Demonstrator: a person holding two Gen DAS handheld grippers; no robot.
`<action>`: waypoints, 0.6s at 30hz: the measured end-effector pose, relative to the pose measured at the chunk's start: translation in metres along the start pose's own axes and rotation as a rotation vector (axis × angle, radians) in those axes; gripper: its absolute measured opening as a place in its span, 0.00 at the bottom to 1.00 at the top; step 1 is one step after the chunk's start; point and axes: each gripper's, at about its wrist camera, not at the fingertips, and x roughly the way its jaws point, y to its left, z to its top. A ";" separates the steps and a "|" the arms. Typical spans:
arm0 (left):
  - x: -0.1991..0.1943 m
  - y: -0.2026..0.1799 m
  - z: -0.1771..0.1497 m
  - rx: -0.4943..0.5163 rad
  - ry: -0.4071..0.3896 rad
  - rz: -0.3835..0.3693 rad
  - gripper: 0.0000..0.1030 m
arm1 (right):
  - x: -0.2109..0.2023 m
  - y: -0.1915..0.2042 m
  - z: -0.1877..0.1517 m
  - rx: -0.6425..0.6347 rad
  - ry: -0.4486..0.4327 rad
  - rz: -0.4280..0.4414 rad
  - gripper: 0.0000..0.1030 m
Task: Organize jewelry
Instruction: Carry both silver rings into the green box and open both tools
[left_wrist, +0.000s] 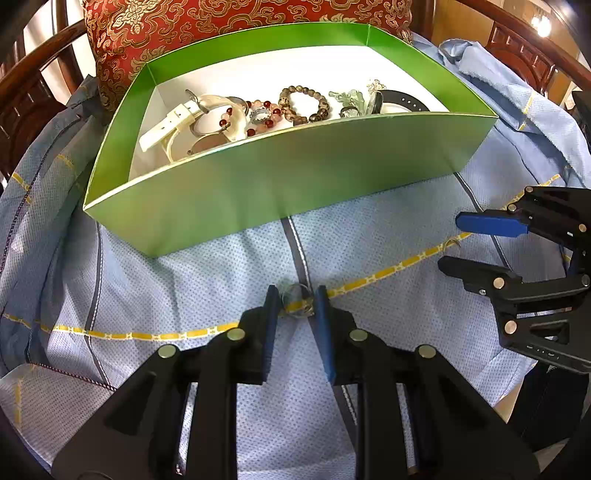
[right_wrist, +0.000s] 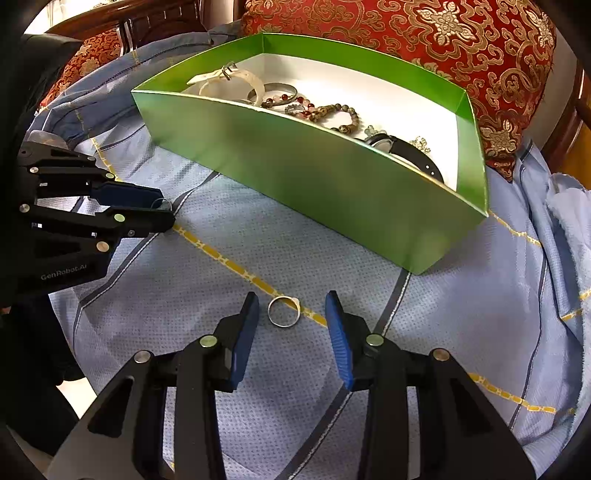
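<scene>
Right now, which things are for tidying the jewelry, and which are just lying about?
For the job:
clear-stone ring
silver ring
green box
left hand-held gripper
right hand-held gripper

Lying about:
blue shirt
red cushion
wooden chair

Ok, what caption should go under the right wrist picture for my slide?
Right gripper open around a silver ring on blue cloth, near the green jewelry box.
</scene>
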 end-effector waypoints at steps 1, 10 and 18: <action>0.000 0.000 0.000 0.000 0.000 0.001 0.21 | 0.000 0.000 0.000 0.000 0.001 0.017 0.27; -0.001 -0.005 0.000 0.015 -0.006 0.027 0.18 | -0.001 0.005 0.000 -0.012 0.003 0.025 0.18; -0.017 -0.006 0.001 0.011 -0.050 0.022 0.18 | -0.011 0.000 0.000 0.011 -0.026 0.013 0.18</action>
